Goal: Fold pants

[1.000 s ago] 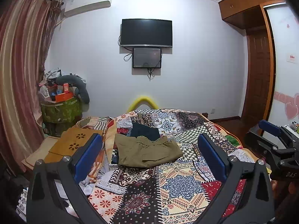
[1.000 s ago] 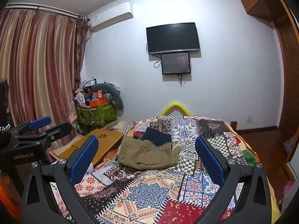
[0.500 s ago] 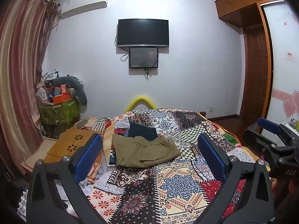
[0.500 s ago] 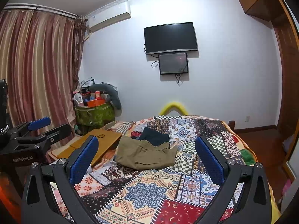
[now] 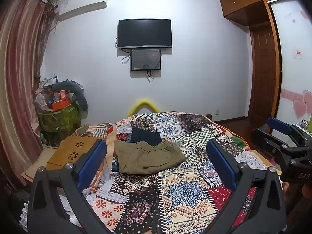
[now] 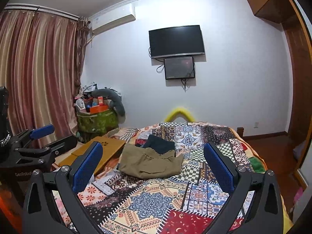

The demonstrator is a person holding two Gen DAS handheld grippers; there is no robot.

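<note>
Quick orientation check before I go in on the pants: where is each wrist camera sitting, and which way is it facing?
Left wrist: on the open left gripper, above the near end of the bed, facing the khaki pants and TV wall; the right gripper shows at the right edge.
Right wrist: on the open right gripper, facing likewise; the left gripper shows at the left edge.
Shared: pants, dark garment, quilt, TV.

Both wrist views look level along spread fingers across the bed (image 5: 183, 193) toward the far wall, well back from the pants (image 5: 148, 157). The left view sits left of the right one; both share bed, pants and TV (image 6: 176, 41)
</note>
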